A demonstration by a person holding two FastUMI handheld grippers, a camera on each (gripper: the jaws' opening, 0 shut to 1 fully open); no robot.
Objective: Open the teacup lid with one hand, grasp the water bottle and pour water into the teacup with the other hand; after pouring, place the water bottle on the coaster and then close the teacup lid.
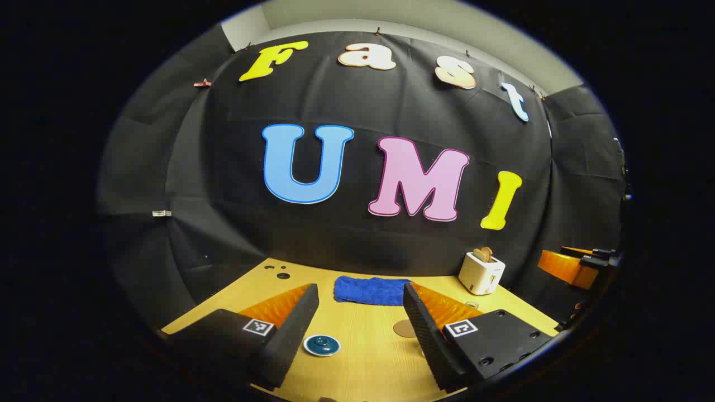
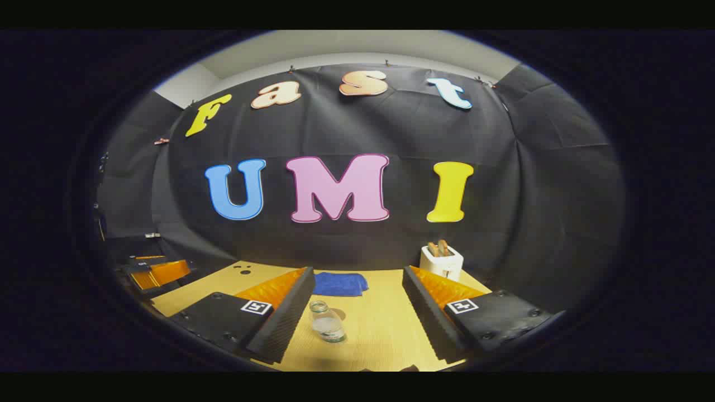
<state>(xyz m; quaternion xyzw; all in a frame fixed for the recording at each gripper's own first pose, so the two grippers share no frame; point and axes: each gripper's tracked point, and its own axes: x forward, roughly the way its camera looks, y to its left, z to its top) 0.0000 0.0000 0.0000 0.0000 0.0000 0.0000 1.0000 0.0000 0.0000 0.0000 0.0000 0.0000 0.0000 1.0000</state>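
Note:
In the left gripper view a round dark blue teacup lid (image 1: 322,345) with a pale rim lies low between my fingers, close to the left one; the cup under it is hidden. A round brown coaster (image 1: 404,328) lies flat beside the right finger. My left gripper (image 1: 361,288) stands open above the table, holding nothing. In the right gripper view a small clear water bottle (image 2: 328,322) stands upright between the fingers, nearer the left finger. My right gripper (image 2: 358,272) is open and apart from the bottle.
A folded blue cloth (image 1: 371,290) (image 2: 339,283) lies at the back of the wooden table (image 1: 363,368). A white toaster (image 1: 481,272) (image 2: 441,259) with toast stands at the back right. The other gripper shows far right (image 1: 575,265) and far left (image 2: 156,272).

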